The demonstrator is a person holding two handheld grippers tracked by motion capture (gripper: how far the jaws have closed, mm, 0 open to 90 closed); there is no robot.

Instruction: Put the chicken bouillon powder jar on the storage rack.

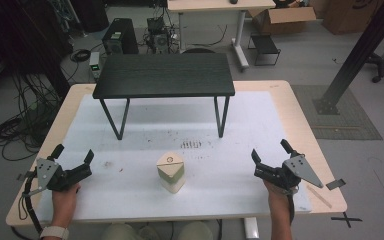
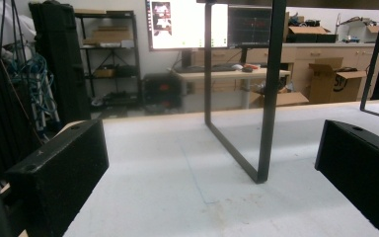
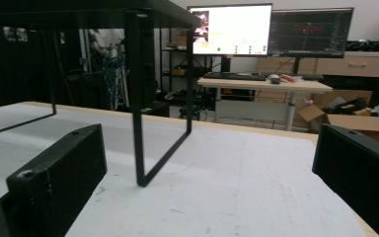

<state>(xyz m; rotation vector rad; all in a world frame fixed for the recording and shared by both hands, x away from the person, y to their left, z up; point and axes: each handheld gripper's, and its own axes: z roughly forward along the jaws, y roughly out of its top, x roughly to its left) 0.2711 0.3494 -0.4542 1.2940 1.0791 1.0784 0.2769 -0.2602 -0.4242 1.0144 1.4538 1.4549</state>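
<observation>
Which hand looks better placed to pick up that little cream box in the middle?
Neither clearly. The cream box sits about midway between the left gripper and right gripper, both open, empty and pointing past it. If anything the left looks slightly nearer.

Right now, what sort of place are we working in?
Likely a robotics lab or workshop: monitors on a desk, cardboard boxes and loose cables on the floor, and a white-topped table.

A lab or workshop — lit monitors (image 2: 187, 23) on a desk, cardboard boxes (image 1: 288, 19), a computer tower (image 1: 120, 36) and tangled floor cables (image 1: 15, 131) — plus metal shelving (image 2: 109, 57).
</observation>
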